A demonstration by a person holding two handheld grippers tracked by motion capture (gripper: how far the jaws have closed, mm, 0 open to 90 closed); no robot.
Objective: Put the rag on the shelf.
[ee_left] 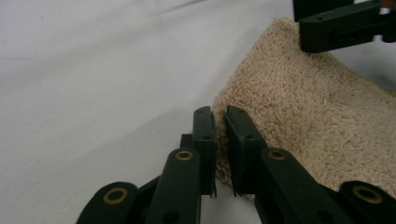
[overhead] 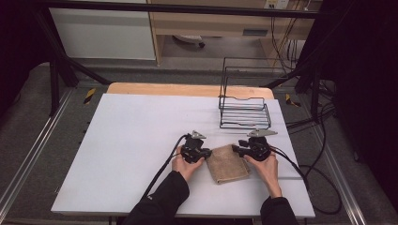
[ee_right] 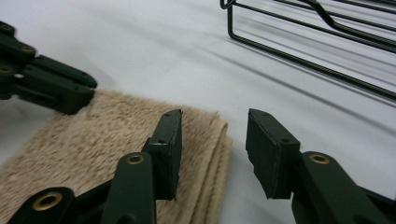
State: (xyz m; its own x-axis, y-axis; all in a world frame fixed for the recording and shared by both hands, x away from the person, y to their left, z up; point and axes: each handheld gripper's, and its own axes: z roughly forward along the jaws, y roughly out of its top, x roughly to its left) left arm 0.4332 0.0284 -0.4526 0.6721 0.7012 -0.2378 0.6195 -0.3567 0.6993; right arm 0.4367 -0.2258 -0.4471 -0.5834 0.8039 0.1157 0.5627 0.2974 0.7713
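White table (overhead: 141,140) is carrying a wire rack (overhead: 244,112) at two o'clock and a folded tan towel (overhead: 228,164) at five o'clock. Both forearms are reaching in from six o'clock, wrists low. Left gripper (ee_left: 220,122) is pinching the towel's corner, jaws nearly closed; right gripper (ee_right: 214,140) is standing parted over the opposite edge, gripping nothing.

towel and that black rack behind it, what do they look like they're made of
Towel: looks like soft terry or fleece cloth, tan, matte; the left gripper view shows a nubby looped pile and stacked folded edges. Rack: probably thin metal wire with a smooth black coating, judging by its slim, slightly glossy rods.

left tool (overhead: 205,152): jaws nearly closed, pinching | right tool (overhead: 236,150): jaws apart, nothing gripped
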